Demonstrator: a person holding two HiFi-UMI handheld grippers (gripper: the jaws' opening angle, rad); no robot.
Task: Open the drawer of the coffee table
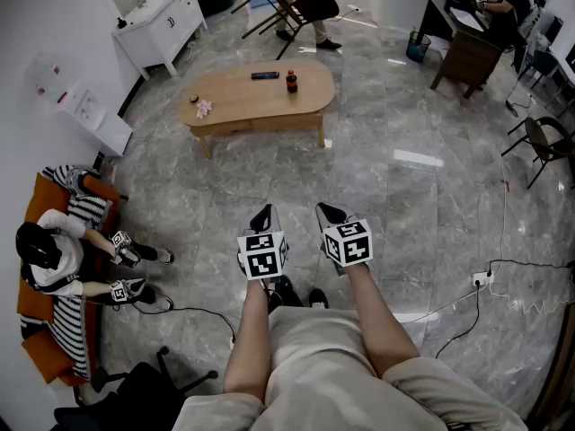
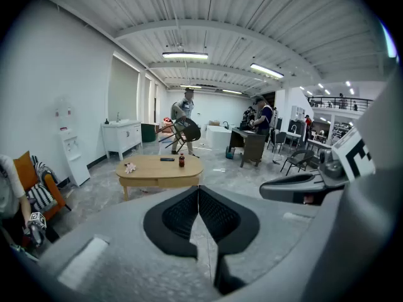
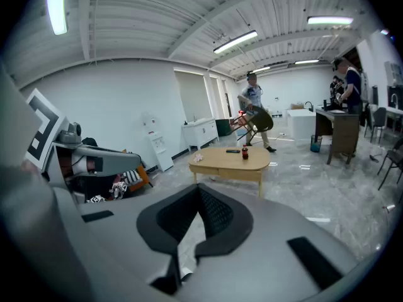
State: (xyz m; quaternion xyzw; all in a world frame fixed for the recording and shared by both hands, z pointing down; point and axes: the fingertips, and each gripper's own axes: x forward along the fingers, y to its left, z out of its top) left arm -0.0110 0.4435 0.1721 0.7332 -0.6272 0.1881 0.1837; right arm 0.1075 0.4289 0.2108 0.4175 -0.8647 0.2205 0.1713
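The left tongs (image 1: 262, 215) and the right tongs (image 1: 327, 214) are both shut tight and hold nothing. The one oval worktop (image 1: 243, 101) stands well apart, straight ahead. Its long side runs left to right, and the drawer (image 1: 280, 121) on the near side is shut. Neither of the two tongs is clearly nearer, and one bottle (image 1: 291, 81) stands on top.

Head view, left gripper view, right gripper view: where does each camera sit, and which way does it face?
Head view: on the head, looking steeply down at the table; arms, left gripper, right gripper show.
Left gripper view: on that gripper, facing the table; shut fingers show.
Right gripper view: likewise; shut fingers show.
Shared: table, bottle.
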